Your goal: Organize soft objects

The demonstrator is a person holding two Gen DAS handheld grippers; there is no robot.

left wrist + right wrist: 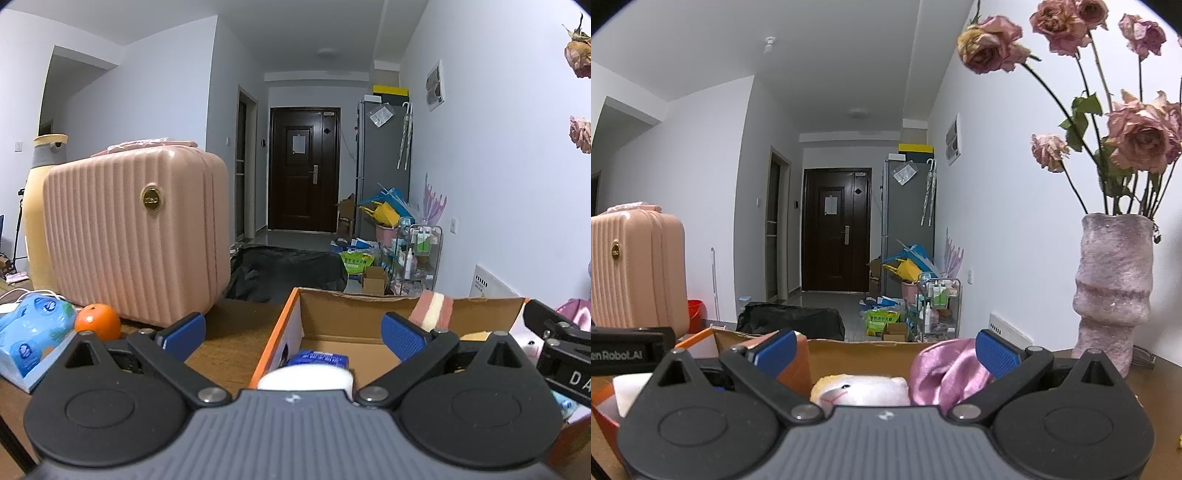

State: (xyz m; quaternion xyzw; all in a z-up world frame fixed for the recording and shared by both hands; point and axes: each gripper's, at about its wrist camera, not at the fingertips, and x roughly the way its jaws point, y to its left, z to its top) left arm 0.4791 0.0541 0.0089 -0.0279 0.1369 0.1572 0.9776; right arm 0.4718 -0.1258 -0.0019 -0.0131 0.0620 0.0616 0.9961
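We hold both grippers over the near edge of the open cardboard box (343, 325), which sits on the wooden table (221, 343). The left gripper (293, 334) has its fingers spread wide with nothing between the blue pads; below them, inside the box, lie a white roll (306, 378) and a blue packet (321, 359), and a pink-and-cream sponge (434, 308) leans against the far wall. The right gripper (884, 350) is spread just as wide; a white plush toy (864, 391) lies under it in the box and a pink satin cloth (942, 373) lies bunched just beside its right finger, though we cannot tell whether it touches the pad.

We judge that the soft things in view here are already in the box, so the step in hand is to lift away cleanly and go for what is left. To the left on the table a blue tissue pack (33, 336) sits next to an orange (98, 321), in front of the pink suitcase (136, 236). We would raise the right gripper straight up so the satin does not snag and drag out, mind the vase (1113, 295) of dried roses at the right, and take the pack across its narrow side, leaving the orange alone.
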